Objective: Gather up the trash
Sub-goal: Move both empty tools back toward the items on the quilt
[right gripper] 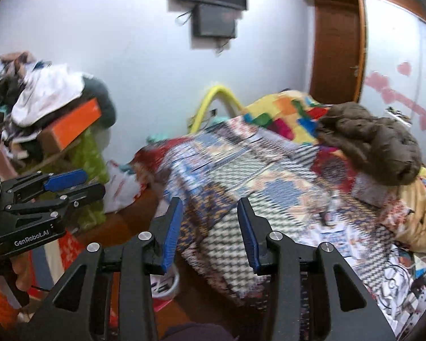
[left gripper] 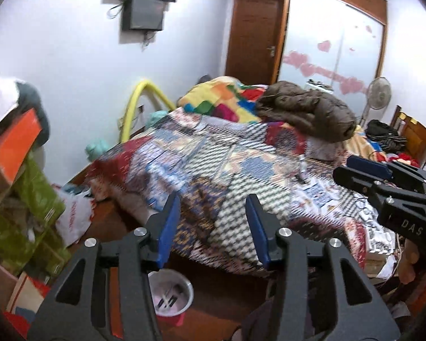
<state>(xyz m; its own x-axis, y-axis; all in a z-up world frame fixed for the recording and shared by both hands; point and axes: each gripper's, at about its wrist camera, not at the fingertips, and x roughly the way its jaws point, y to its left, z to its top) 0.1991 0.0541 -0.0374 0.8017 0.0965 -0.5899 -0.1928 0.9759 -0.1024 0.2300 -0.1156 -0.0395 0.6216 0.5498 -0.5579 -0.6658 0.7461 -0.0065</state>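
Two grippers — left gripper (left gripper: 213,227), right gripper (right gripper: 210,231) — fingers parted, empty, one bed (left gripper: 227,170), seemingly one bin (left gripper: 171,292).

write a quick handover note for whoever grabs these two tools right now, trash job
Left tool: open, nothing between its pads.
Right tool: open, empty too.
Both point over the patterned bed cover.
Trash bin is on the floor below the bed's near corner, with some scraps inside. A white plastic bag lies on the floor by the green boxes.
Done: cannot tell beyond the scraps in the bin.
Left: probably find more loose trash, perhaps that bag.
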